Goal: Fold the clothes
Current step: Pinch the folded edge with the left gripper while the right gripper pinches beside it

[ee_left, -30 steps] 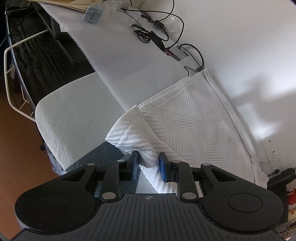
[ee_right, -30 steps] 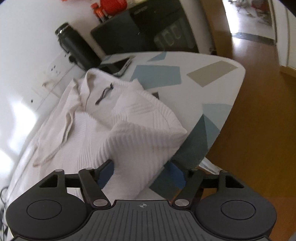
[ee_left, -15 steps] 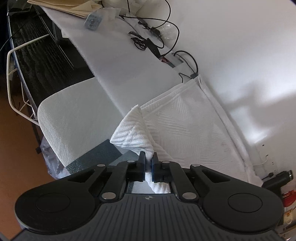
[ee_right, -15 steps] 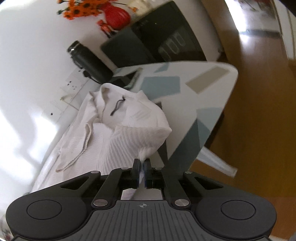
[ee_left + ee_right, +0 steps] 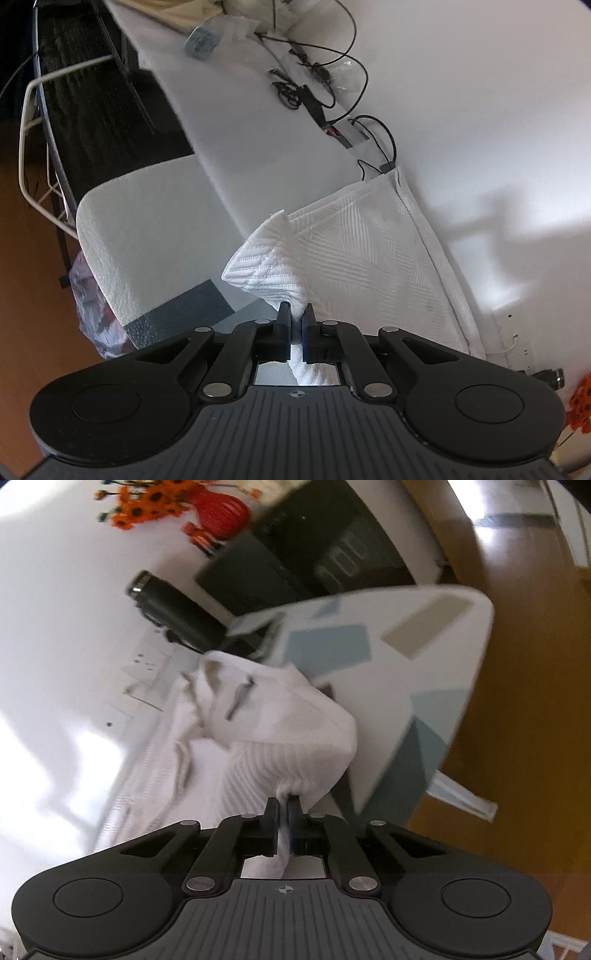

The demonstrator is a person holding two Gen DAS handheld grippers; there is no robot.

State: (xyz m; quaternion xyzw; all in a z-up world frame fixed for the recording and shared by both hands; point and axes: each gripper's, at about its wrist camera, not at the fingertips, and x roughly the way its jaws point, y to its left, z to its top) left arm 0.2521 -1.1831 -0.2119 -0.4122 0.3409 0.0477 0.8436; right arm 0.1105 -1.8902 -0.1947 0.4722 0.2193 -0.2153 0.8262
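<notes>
A white textured garment (image 5: 369, 254) lies along the wall on a patterned table. My left gripper (image 5: 296, 314) is shut on its near hem, and the pinched corner (image 5: 266, 258) is lifted and folded over. In the right wrist view the same white garment (image 5: 280, 734), its collar end with a dark neck loop (image 5: 238, 698), is bunched and raised. My right gripper (image 5: 283, 805) is shut on a fold of it, with cloth squeezed between the pads.
A white bench (image 5: 251, 122) with cables (image 5: 314, 74) runs on beyond the garment. A white padded chair (image 5: 147, 229) stands at the left. A black bottle (image 5: 173, 613), a dark box (image 5: 314, 557), a red vase with orange flowers (image 5: 218, 509) and the table's rounded edge (image 5: 476, 657) are in the right view.
Both grippers went from open to shut on the garment's edge. Since then both have lifted, pulling the pinched cloth up off the table.
</notes>
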